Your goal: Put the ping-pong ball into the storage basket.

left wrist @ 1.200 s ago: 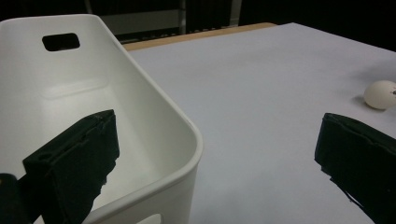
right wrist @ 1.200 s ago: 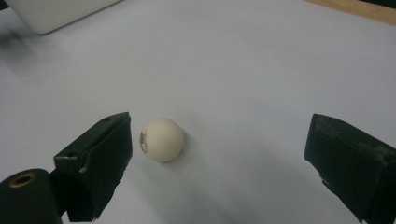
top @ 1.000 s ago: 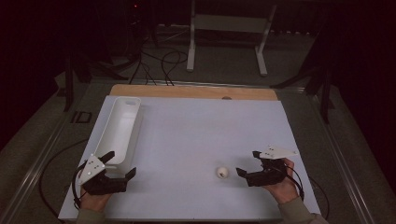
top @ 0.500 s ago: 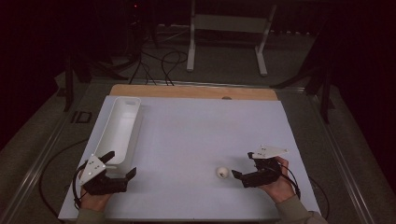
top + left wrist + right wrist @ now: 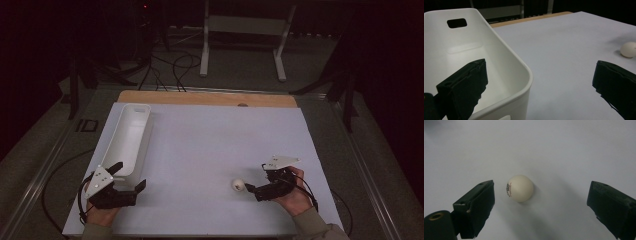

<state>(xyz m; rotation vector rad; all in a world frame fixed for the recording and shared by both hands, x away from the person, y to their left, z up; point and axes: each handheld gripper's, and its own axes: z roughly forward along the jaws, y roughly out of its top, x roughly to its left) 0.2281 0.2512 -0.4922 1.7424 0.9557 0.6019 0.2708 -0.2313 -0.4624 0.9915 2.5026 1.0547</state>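
Observation:
A small white ball [image 5: 238,185] with a printed mark lies on the white table [image 5: 215,140], near the front right. My right gripper [image 5: 256,179] sits just right of it, open, jaws pointing left toward it. In the right gripper view the ball [image 5: 520,188] rests on the table ahead of the open gripper [image 5: 541,202], closer to the left jaw and touching neither. At the front left my left gripper [image 5: 130,176] is open with nothing in it, at the near end of a long white bin [image 5: 126,140]. In the left gripper view, one jaw of that gripper [image 5: 539,87] overlaps the bin [image 5: 461,50]; the ball [image 5: 629,49] shows far right.
The bin runs along the table's left side and looks to hold nothing. A strip of bare wood [image 5: 207,98] marks the table's far edge. Beyond it are a white metal stand [image 5: 245,30] and cables on a dark floor.
My right gripper has slid left toward the ball, which now lies just ahead of its open jaws. The ball, the bin and the left gripper have stayed put.

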